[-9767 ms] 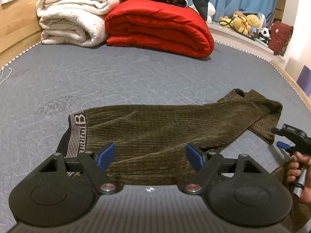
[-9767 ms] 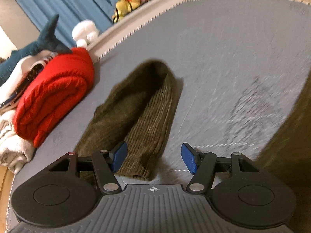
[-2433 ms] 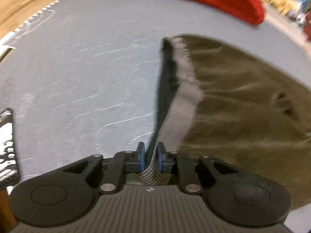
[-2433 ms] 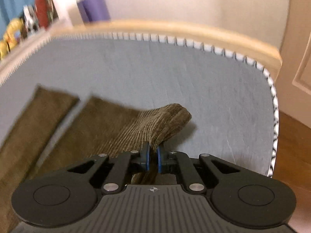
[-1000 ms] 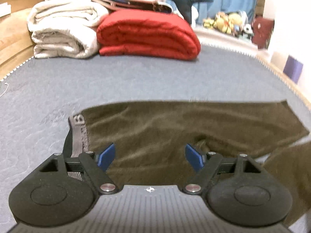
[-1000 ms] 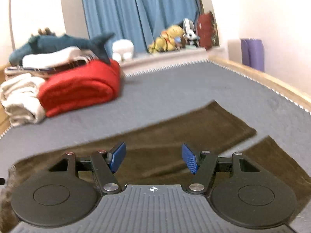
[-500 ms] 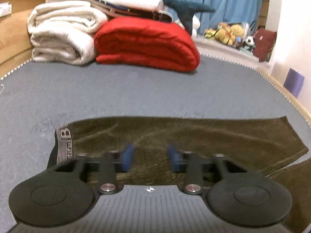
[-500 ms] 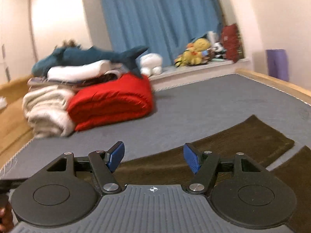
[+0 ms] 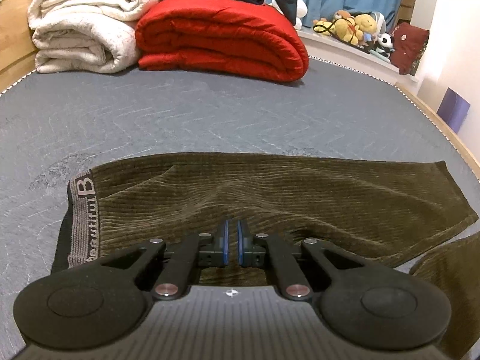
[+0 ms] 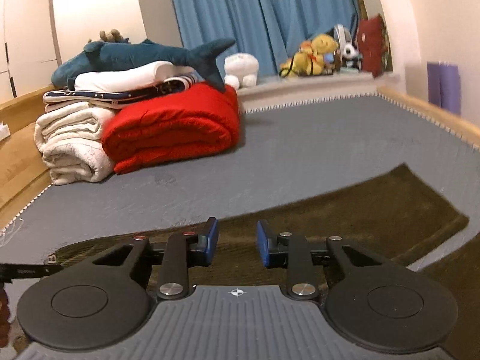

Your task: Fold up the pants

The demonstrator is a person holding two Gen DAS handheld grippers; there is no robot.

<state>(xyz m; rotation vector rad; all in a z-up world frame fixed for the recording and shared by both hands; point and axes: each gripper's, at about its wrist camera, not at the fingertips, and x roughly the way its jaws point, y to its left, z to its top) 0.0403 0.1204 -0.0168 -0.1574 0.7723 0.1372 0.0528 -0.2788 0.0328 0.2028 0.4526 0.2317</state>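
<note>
Two grippers sat low over the pants (image 9: 270, 192), which lay spread flat on the grey mattress (image 9: 180, 114). The left gripper (image 9: 232, 247) had its blue pads almost together, with only a thin slit between them; a ridge of brown corduroy rose just ahead of the tips, but whether cloth was pinched between the pads could not be told. The right gripper (image 10: 237, 247) had its jaws parted with a clear gap and nothing between them, and it hovered over the near edge of the pants (image 10: 345, 219). In the left view, the waistband (image 9: 82, 219), grey with lettering, lay at the left end of the garment, and one leg ran across to the right, ending in a straight hem (image 9: 456, 192). The second leg (image 9: 450, 270) showed at the lower right, apart from the first by a narrow strip of mattress. Farther back, a red quilt (image 9: 222, 36) lay folded beside a white blanket (image 9: 81, 27), the two touching, with flat bedding and a shark toy (image 10: 135, 55) stacked on top. Beyond these, stuffed toys (image 10: 318, 52) lined a ledge before blue curtains (image 10: 258, 12).
</note>
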